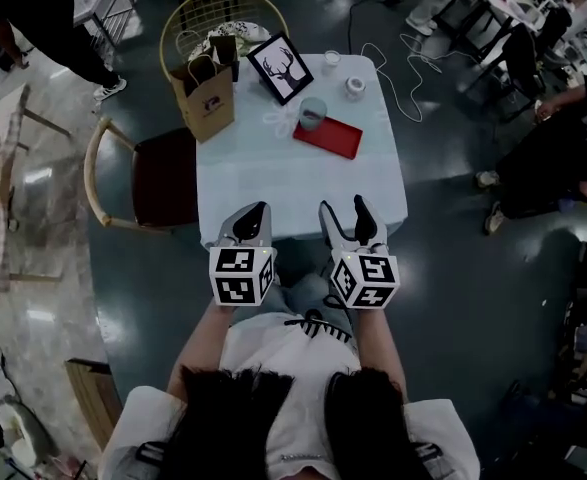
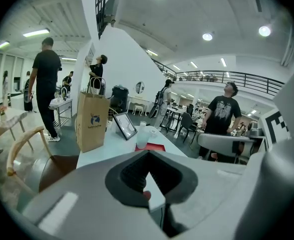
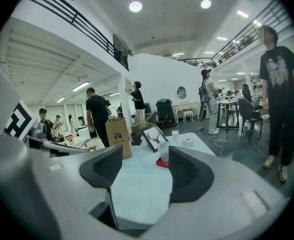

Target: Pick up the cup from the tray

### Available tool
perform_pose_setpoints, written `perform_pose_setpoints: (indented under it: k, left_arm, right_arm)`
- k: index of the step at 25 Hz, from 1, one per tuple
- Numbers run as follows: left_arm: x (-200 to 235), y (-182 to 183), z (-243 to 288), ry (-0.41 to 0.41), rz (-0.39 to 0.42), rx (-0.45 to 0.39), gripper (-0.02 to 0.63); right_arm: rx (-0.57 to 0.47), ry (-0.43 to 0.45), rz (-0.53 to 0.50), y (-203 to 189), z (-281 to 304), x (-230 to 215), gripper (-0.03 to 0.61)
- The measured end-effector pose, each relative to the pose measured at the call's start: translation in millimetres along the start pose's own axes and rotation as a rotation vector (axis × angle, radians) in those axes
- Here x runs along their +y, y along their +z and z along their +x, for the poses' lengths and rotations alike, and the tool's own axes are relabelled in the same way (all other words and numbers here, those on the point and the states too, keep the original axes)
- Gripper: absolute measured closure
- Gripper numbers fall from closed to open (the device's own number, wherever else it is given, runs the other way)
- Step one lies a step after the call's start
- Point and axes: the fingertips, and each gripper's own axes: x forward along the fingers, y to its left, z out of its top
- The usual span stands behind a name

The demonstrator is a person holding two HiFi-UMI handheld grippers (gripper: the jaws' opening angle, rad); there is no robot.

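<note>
Approach step, I judge; pale plastic cup (image 1: 312,113) on flat red tray (image 1: 329,137), far; right claw (image 1: 348,220) half-open, empty; left claw (image 1: 250,224) closed, empty; next, reach forward.

In the right gripper view, a pad of the right gripper (image 3: 144,164) hides most of the red tray (image 3: 161,163) and the cup's (image 3: 163,151) right side, while two white items (image 1: 354,87) at the far right corner of the table (image 1: 263,183) are too small to identify.
</note>
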Motion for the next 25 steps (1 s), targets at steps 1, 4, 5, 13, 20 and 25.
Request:
perform_pose_setpoints:
  k: [1,4,5,13,20,25]
  left_arm:
    - [3,0,0,0.002,0.000,0.000,0.614]
    - [9,2,4,0.008,-0.002,0.003,0.614]
    - [11,3,6,0.010,-0.004,0.004,0.614]
    - [22,18,31,-0.008,-0.051,-0.023,0.614]
    - [26,34,65,-0.036,-0.070,-0.042,0.614]
    - [34,44,92,0.006,-0.069,-0.029,0.614]
  right_arm:
    - [-0.001,0.000,0.001,1,3,0,0.275]
    - [-0.005,0.002,-0.002,5,12,0,0.263]
    - [-0.007,0.003,-0.005,7,15,-1,0.260]
    - [-0.021,0.011,-0.041,16,47,-13,0.247]
    - [-0.010,0.025,-0.065,25,93,-31,0.220]
    - [-0.014,0.010,-0.084,34,125,-48,0.172]
